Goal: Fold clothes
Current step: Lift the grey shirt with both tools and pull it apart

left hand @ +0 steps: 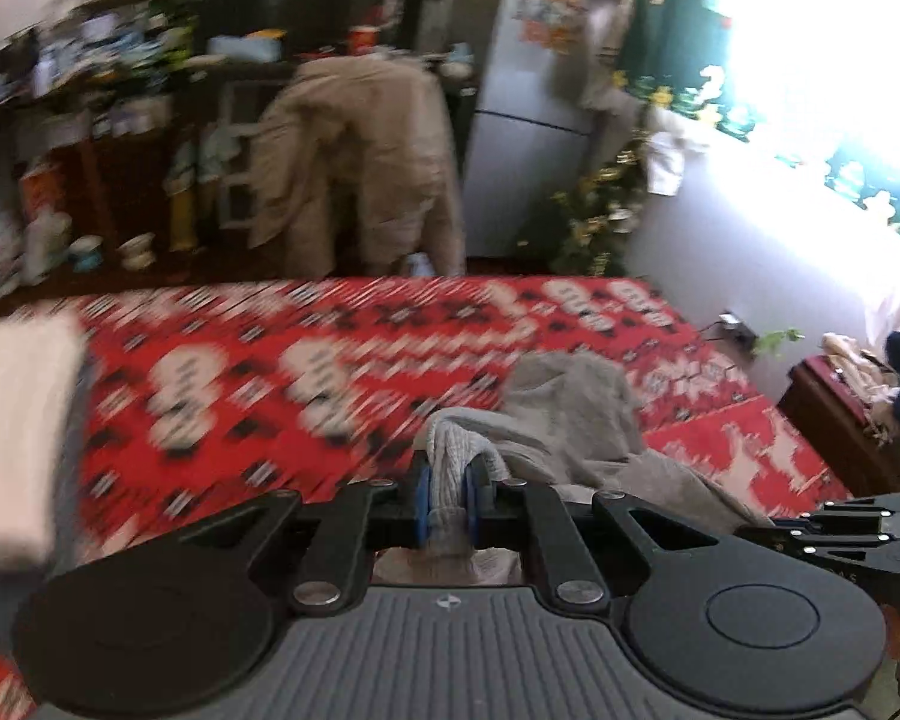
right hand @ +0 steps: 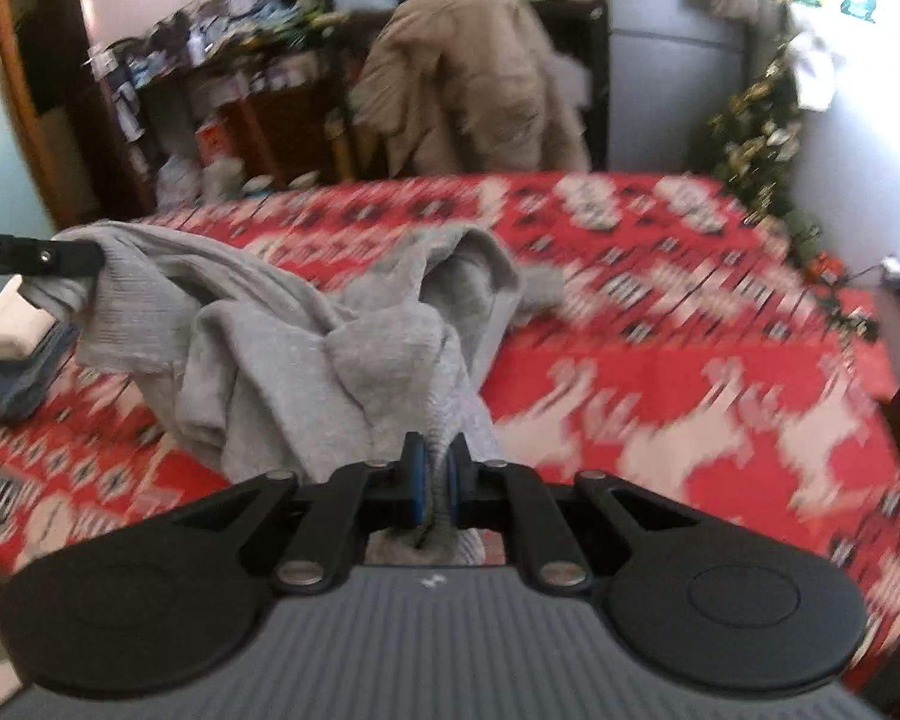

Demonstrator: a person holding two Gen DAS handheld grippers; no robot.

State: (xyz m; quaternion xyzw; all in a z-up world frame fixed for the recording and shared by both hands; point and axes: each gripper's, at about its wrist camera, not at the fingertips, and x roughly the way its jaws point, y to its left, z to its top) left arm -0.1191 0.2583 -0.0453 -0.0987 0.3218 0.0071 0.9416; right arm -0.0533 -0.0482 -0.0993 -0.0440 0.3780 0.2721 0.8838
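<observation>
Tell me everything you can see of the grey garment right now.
The grey garment is a soft, knit-looking top, crumpled and bunched, not yet folded. It is pinched at two spots: the left gripper is shut on a ribbed edge, and the right gripper is shut on another bunch. Between the grips it sags in loose folds over the red patterned bedspread. Whether its lowest folds touch the spread is unclear through the blur.

Right gripper (right hand: 435, 483) pinches a bunched fold of the grey garment (right hand: 330, 348), left gripper (right hand: 93, 258) grips its far corner at the frame's left edge, cloth apparently hanging above the blurred red patterned bedspread (right hand: 690, 330)
</observation>
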